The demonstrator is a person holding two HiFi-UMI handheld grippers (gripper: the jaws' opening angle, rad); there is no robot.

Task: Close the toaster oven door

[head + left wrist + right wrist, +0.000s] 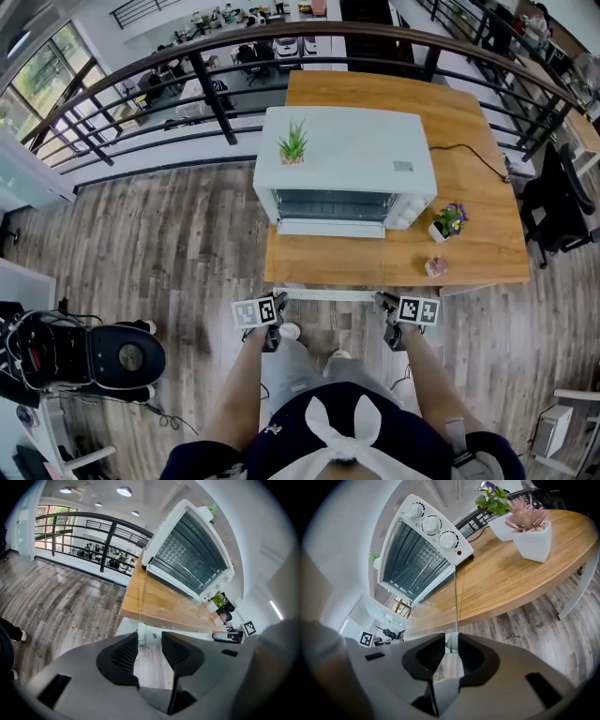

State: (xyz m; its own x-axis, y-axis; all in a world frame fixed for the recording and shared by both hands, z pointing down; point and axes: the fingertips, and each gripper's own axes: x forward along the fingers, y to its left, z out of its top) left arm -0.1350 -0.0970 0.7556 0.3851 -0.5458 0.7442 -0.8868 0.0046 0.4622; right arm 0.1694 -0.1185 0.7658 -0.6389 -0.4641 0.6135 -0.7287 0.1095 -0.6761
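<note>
Wood tabletop (469, 244), grey plank floor (169, 234), curved dark rail (141, 75). White boxy toaster oven (347, 150), glass door (323, 267) dropped flat. My L gripper (150, 637) & R gripper (450, 641) both pinch its white handle (328, 294).

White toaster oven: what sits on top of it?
A small green potted plant stands on the white toaster oven, near its front left corner. The patch of roof beneath the pot is hidden.

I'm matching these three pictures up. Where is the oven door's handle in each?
Head view: door handle, centre, just below the toaster oven.
Left gripper view: low centre, clamped by the left gripper.
Right gripper view: low centre, clamped by the right gripper.
Shared landmark: that white toaster oven.
</note>
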